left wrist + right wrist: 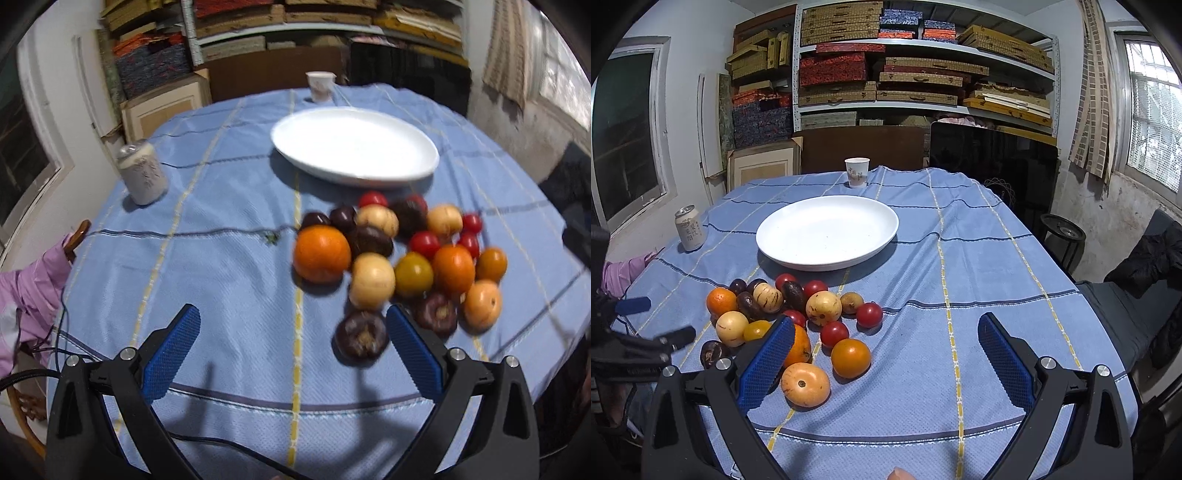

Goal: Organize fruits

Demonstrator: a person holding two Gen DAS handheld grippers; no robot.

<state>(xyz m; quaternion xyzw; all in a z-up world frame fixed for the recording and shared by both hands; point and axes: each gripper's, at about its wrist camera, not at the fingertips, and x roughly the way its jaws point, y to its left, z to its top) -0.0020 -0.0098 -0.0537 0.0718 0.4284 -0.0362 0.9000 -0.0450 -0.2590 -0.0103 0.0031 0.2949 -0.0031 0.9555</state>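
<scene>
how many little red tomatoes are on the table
5 red tomatoes: two nearest the plate, one furthest right, one central, one partly behind a finger of the right gripper. Others may be hidden.

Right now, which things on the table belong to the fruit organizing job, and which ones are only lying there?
For the job:
- pile of fruits
- white plate, with nothing on it
- left gripper and right gripper, both open

Only lying about:
- drink can
- paper cup
- pink cloth at the table edge
</scene>
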